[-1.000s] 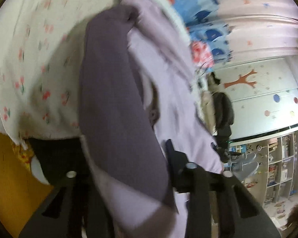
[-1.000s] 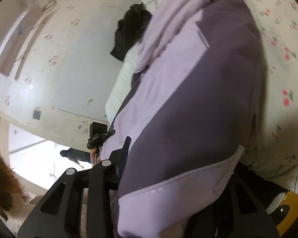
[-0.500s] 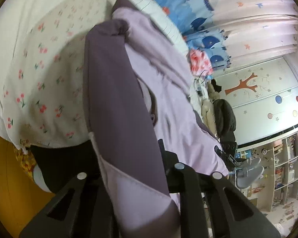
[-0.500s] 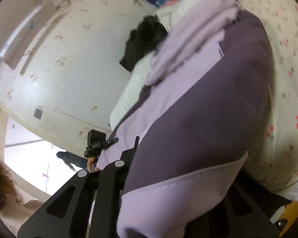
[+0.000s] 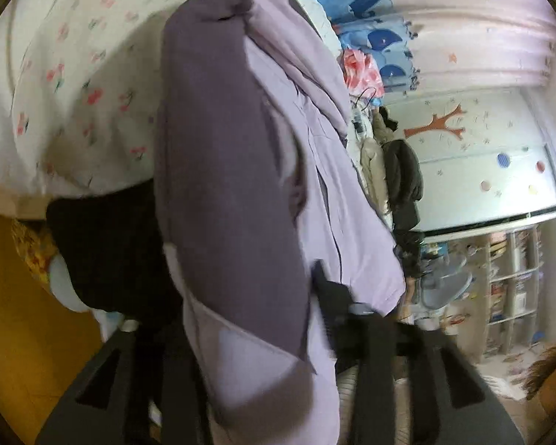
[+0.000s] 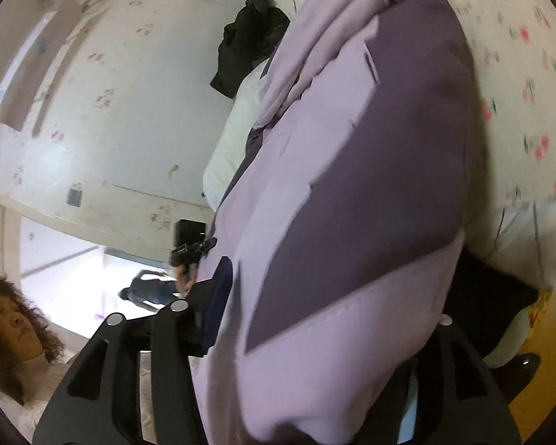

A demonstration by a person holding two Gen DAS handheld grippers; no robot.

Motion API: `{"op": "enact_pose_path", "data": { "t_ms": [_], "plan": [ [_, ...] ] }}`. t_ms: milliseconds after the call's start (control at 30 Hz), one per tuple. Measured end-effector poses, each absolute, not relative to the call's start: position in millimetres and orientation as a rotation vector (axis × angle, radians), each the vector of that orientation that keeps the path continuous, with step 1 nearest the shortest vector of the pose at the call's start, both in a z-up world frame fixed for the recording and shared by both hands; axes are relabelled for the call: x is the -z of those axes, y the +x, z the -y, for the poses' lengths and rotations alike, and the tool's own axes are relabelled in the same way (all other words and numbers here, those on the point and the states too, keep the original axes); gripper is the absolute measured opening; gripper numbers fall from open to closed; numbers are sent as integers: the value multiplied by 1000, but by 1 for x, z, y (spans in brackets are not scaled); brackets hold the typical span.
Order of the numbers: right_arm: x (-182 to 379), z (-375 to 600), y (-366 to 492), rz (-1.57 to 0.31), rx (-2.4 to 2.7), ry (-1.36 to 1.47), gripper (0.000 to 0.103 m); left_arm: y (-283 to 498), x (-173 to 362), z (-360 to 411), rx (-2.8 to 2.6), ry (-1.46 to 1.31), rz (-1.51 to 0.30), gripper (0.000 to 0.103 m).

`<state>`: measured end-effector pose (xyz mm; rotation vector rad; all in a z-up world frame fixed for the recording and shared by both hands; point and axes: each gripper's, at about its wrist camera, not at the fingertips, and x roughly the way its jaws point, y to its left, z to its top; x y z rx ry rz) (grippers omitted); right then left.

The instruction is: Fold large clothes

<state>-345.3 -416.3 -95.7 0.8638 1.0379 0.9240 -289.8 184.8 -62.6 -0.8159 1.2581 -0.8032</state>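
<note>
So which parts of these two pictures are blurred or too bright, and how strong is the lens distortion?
Left wrist view: the purple garment and the tongs are smeared by motion, the shelves sharper; the fisheye bends the curtain. Right wrist view: the garment's near edge and the floral sheet are blurred; the doorway is washed out white; the wall curves strongly.

Both wrist cams sit very close behind our grippers, facing along the fingers, slightly downward. We share the purple jacket and cherry-print bedding, seen from opposite sides.
</note>
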Motion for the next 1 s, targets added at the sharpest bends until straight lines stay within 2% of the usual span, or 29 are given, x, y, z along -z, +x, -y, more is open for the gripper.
{"op": "enact_pose_path", "data": {
  "t_ms": [33, 133, 200, 233, 267, 367, 467, 533, 600, 633, 733, 767, 833, 900, 933, 1000],
  "plan": [
    [99, 416, -348, -1030, -931, 880, 53, -291, 65, -186, 804, -845, -1250, 67],
    [103, 410, -355, -1004, -933, 868, 53, -294, 67, -183, 788, -838, -1243, 69],
    [102, 413, -358, -935, -911, 879, 37, -294, 62, -179, 747, -820, -1211, 49],
    [100, 412, -359, -899, -898, 885, 28, -295, 59, -176, 736, -817, -1200, 25],
    [95, 412, -360, -845, -890, 906, 23, -296, 49, -175, 701, -813, -1163, 20],
    [79, 406, -364, -740, -914, 939, 20, -298, 21, -173, 684, -784, -1073, 15],
    [51, 408, -371, -636, -982, 954, 19, -301, -14, -170, 713, -776, -993, 14],
    [35, 412, -382, -612, -1006, 915, 19, -307, -26, -177, 746, -773, -966, 14],
    [28, 413, -389, -663, -1020, 853, 23, -311, -30, -185, 780, -740, -988, 14],
    [32, 414, -391, -712, -1018, 838, 28, -312, -20, -188, 806, -730, -1045, 16],
    [70, 417, -396, -923, -986, 842, 53, -314, 27, -192, 839, -710, -1210, 23],
    [84, 417, -398, -979, -973, 846, 57, -318, 43, -194, 836, -711, -1252, 28],
    [109, 418, -405, -1042, -960, 888, 59, -322, 70, -201, 826, -773, -1275, 41],
    [121, 420, -412, -1030, -978, 929, 60, -324, 80, -209, 830, -845, -1251, 53],
    [122, 419, -414, -1018, -994, 941, 61, -325, 83, -209, 818, -861, -1248, 63],
    [119, 413, -417, -990, -1024, 938, 61, -326, 86, -205, 803, -873, -1258, 66]
  ]
}}
